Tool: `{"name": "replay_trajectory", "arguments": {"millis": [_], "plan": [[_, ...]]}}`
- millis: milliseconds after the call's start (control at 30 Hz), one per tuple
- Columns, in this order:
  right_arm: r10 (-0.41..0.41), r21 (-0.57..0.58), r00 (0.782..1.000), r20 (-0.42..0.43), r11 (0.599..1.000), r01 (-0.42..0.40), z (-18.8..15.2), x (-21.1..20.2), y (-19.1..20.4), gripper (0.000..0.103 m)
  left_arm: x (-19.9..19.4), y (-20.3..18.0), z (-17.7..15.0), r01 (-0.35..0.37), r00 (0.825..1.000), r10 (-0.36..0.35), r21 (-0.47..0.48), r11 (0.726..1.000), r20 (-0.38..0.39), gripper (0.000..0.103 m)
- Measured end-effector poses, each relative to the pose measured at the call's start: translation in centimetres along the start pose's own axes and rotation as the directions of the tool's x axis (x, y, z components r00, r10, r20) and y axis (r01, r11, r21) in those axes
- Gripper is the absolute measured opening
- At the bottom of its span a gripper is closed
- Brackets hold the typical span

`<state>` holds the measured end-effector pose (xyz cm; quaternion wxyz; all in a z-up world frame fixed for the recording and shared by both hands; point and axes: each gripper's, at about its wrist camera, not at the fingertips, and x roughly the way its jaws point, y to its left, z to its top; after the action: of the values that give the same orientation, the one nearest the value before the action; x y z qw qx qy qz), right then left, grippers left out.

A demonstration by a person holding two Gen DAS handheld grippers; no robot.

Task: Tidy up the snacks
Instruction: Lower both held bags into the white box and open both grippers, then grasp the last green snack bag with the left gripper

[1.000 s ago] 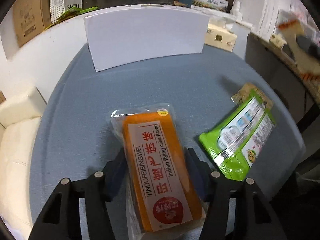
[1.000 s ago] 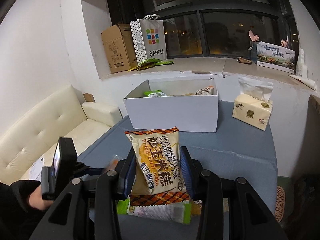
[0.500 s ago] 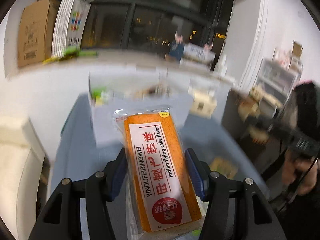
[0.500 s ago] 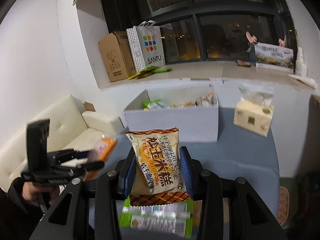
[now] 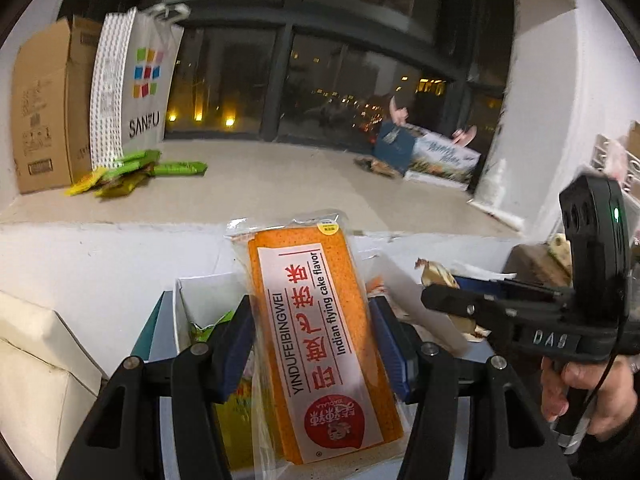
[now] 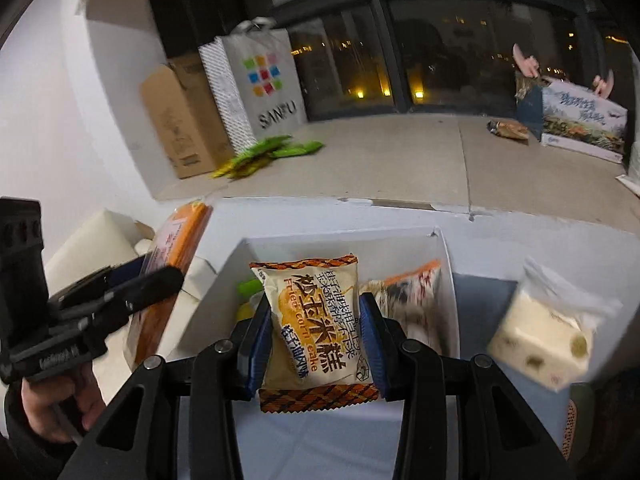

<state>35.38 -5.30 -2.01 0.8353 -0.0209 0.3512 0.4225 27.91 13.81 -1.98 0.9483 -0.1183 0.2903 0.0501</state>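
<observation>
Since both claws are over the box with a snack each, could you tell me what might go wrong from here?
1. The left claw and right claw sit close together over the white box, so they might bump while lowering.
2. The orange flying cake pack is long; released upright, it may lean on the box wall or tip out.
3. Snacks already lie inside, so the fried corn cake bag may land on top and ride high.
</observation>
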Motion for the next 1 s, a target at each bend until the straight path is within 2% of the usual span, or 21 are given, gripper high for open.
{"name": "replay_trajectory", "arguments": {"millis": [100, 133, 167, 200, 233, 333, 433, 567, 667, 733, 833, 900, 933, 1000], "plan": [[0.005, 0.042, 0.999, -0.051, 0.999, -0.003, 1.5, 3.3, -1.3, 0.045, 2.7, 1.1, -0.4, -0.020, 0.999, 0.020, -0.007, 1.000, -0.033, 0.065], [0.002, 0.045, 0.998, -0.060, 0.999, 0.000, 1.8, 4.0, -1.5, 0.049, 3.3, 1.3, -0.4, -0.021, 0.999, 0.020, -0.004, 1.000, -0.048, 0.076], [-0.030, 0.056, 0.998, -0.060, 0.998, 0.033, 2.1, 4.5, -1.9, 0.054, 3.8, 1.7, -0.5, -0.035, 0.997, 0.034, -0.014, 0.999, -0.066, 0.094], [-0.050, 0.066, 0.997, -0.052, 0.996, 0.053, 2.3, 4.8, -2.1, 0.084, 4.1, 2.1, -0.7, -0.037, 0.997, 0.035, -0.024, 0.999, -0.073, 0.100], [-0.048, 0.077, 0.998, -0.043, 0.996, 0.052, 2.4, 5.0, -2.4, 0.103, 4.0, 2.3, -1.0, -0.022, 0.997, 0.020, -0.027, 0.999, -0.073, 0.103], [-0.007, 0.089, 1.000, -0.020, 0.996, 0.009, 2.1, 4.1, -2.6, 0.103, 3.0, 2.2, -1.3, -0.036, 0.997, 0.036, 0.008, 0.999, -0.074, 0.103], [-0.033, 0.067, 0.999, -0.007, 0.997, 0.034, 1.8, 2.9, -2.4, 0.103, 0.7, 1.8, -1.6, -0.043, 0.998, 0.045, 0.037, 0.998, -0.034, 0.103], [-0.007, 0.038, 0.999, 0.033, 0.999, 0.006, 0.4, -0.8, -1.8, 0.103, -2.9, 0.7, -1.9, -0.017, 1.000, 0.016, 0.090, 0.996, 0.013, 0.103], [0.022, 0.032, 0.998, 0.059, 0.999, -0.024, -1.0, -3.8, -1.6, 0.103, -6.7, -0.7, -3.3, 0.045, 0.998, -0.053, 0.156, 0.987, 0.045, 0.103], [0.039, 0.005, 0.997, 0.071, 0.999, -0.039, -2.0, -5.7, -1.2, 0.103, -8.8, -1.9, -4.5, 0.100, 0.992, -0.113, 0.219, 0.971, 0.051, 0.103], [0.029, -0.051, 0.994, 0.103, 0.998, -0.024, -4.4, -9.4, -0.4, 0.103, -11.9, -3.8, -7.2, 0.141, 0.984, -0.169, 0.317, 0.938, 0.063, 0.103], [0.030, -0.083, 0.992, 0.120, 0.996, -0.021, -6.3, -11.9, 0.0, 0.103, -13.1, -4.9, -9.1, 0.211, 0.972, -0.233, 0.331, 0.920, 0.030, 0.103], [0.023, -0.088, 0.991, 0.130, 0.996, -0.011, -7.2, -12.9, 0.1, 0.103, -13.5, -5.7, -10.6, 0.270, 0.959, -0.283, 0.345, 0.899, -0.012, 0.103], [0.004, -0.100, 0.989, 0.150, 0.995, 0.011, -10.0, -15.5, 0.2, 0.103, -13.7, -7.1, -13.0, 0.324, 0.944, -0.323, 0.381, 0.866, -0.067, 0.103]]}}
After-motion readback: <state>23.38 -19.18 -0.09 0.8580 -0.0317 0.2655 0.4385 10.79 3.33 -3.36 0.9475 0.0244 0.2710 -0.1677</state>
